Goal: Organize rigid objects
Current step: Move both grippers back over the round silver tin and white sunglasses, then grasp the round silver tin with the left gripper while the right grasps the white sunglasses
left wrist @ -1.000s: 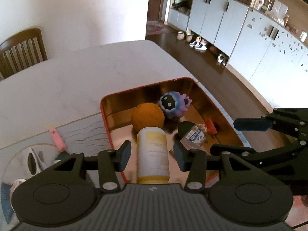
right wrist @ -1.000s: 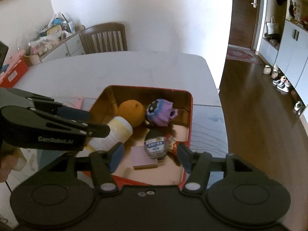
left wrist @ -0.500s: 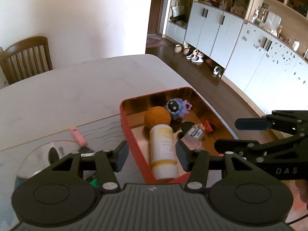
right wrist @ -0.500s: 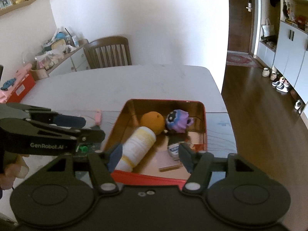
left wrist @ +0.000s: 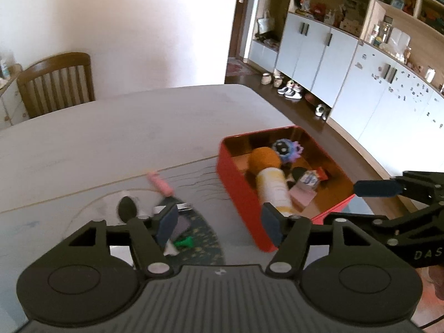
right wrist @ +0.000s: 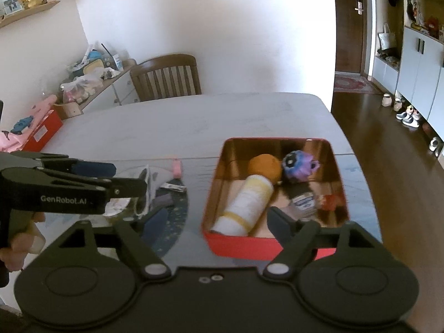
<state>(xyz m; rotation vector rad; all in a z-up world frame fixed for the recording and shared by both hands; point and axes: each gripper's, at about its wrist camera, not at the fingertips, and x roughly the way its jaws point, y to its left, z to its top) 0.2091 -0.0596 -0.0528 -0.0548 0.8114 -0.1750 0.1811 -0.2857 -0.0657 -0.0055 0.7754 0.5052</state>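
Red tin (left wrist: 241,194): sits on the tabletop (left wrist: 111,138) at about 3 o'clock of the left wrist view, open, its gold inside showing.
Tin contents: a white and yellow bottle (right wrist: 247,202) lying on its side, an orange ball (right wrist: 265,166) at its 12 o'clock end, a purple spiky toy (right wrist: 298,165) just beside the ball at 3 o'clock, a small labelled packet (right wrist: 302,201) and a pink pad (left wrist: 302,195) nearer the front wall.
Loose things: a pink clip-like piece (left wrist: 161,184) on the tabletop at 9 o'clock of the tin, well apart from it; a green peg (left wrist: 184,242), a black oval piece (left wrist: 126,208) and some blurred bits on the dark round mat (left wrist: 199,236).
Left gripper (left wrist: 220,223): fingers opening, nothing between them; it hangs over the mat and the tin's near corner.
Right gripper (right wrist: 219,222): fingers opening wide, nothing gripped; the tin's front wall and the bottle's base show in the gap behind them.
Step in hand: judging by the empty fingers, between items, with several already in the tin and the small pieces still outside.
Next move: probably the left gripper down to a loose piece at 9 o'clock of the tin, fingers straddling it before they close; the small flat pieces call for a low, careful approach.
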